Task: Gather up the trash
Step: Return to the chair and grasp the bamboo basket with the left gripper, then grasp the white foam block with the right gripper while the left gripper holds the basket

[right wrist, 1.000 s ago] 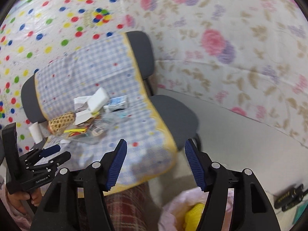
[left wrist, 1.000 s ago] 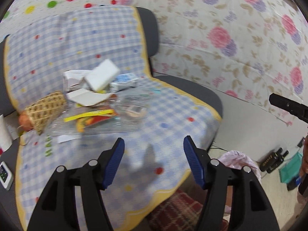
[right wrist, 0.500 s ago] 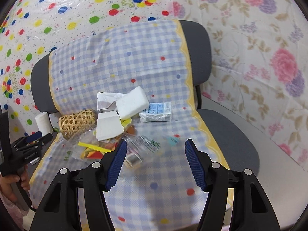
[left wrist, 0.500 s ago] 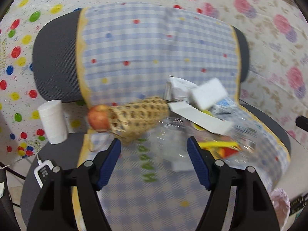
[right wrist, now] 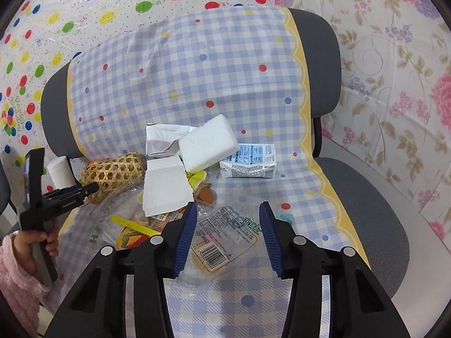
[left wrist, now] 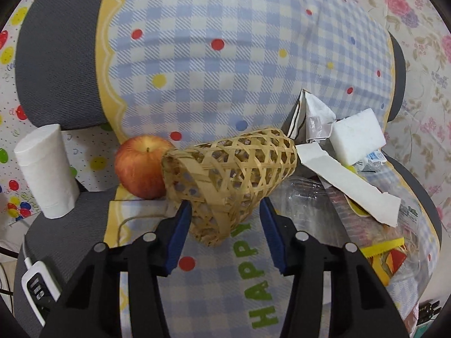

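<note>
Trash lies on a chair seat covered by a blue checked cloth. A woven bamboo basket lies on its side, and my left gripper is open with its fingers either side of the basket's near end. My right gripper is open above a clear plastic wrapper. Behind it lie a white foam block, a white paper piece, a crumpled white bag, a small milk carton and a yellow-red wrapper. The left gripper also shows in the right wrist view.
A red apple sits behind the basket at the cloth's left edge. A white paper roll stands on the seat's left side, with a white charger below it. Flowered and dotted sheets cover the walls behind the chair.
My left gripper swung left and closed in on the basket until its fingers flank it. My right gripper moved in from beside the chair to over the clear wrapper on the seat.
</note>
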The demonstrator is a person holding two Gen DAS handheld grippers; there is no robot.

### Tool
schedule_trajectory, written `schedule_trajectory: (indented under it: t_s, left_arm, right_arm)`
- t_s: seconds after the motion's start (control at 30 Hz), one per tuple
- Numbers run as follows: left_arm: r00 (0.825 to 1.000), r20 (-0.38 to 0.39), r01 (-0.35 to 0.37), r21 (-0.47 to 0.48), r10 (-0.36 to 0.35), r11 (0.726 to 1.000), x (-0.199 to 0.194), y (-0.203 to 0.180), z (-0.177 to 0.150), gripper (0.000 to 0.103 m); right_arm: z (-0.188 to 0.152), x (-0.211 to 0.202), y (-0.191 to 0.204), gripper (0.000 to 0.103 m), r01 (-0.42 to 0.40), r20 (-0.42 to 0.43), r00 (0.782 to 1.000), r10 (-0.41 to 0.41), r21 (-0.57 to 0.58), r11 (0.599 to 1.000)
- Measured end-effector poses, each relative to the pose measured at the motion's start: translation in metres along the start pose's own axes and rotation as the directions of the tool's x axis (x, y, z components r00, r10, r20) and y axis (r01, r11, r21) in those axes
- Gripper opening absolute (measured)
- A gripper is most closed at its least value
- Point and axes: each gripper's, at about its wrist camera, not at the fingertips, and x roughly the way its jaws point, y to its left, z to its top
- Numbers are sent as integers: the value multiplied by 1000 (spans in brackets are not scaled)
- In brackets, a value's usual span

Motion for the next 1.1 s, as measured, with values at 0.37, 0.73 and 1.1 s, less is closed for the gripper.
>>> schedule_trajectory:
  t_s: [0.37,0.73,1.1]
  left_arm:
    - [994,89,50,74,-56,996,-41,-22,-1,3]
    - [968,251,-44,67,26,997,-122,-40,-33,3]
    - [971,238,-42,55,28,998,-97,-28,-2,3]
  right_arm:
    - [-15,-11,4,51,-7,-2,1000,7,-25,1000]
    - [-29,0,6,61,-45,-53,998,45,3,999]
    - [43,68,21,69,-20,-2,1000,20,-58,998]
